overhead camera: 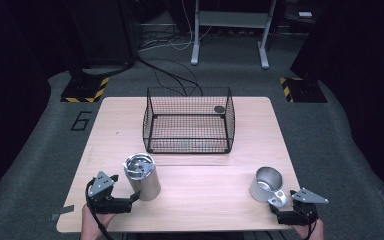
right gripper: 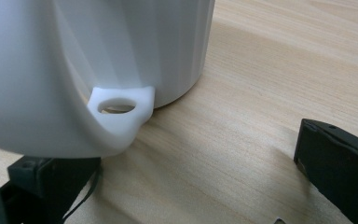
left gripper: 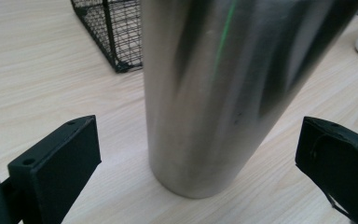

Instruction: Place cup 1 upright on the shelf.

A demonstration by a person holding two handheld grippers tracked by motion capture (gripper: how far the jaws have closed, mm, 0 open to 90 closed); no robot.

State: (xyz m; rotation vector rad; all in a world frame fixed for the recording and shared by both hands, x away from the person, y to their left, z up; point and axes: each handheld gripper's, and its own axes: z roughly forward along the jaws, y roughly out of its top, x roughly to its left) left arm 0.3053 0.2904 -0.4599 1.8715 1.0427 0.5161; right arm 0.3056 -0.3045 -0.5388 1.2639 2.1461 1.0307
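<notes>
Probably slick, rigid and fairly light, the steel tumbler [overhead camera: 142, 176] near the table's [overhead camera: 205, 200] front-left stands between the left gripper's [overhead camera: 130, 196] wide-open, empty jaws, best squeezed mid-wall.

Both grippers are matte black, each topped with a grey three-cornered plate, left gripper [overhead camera: 111, 196] and right gripper [overhead camera: 300, 206]. Blocky fingers [left gripper: 58, 158] have small screw holes, black cables trailing.

Brushed silver tumbler [overhead camera: 142, 177] and shiny silver mug [overhead camera: 268, 185] on a pale wood-grain table [overhead camera: 205, 205]; black wire-mesh basket [overhead camera: 188, 121]; both grippers' jaws matte black.
</notes>
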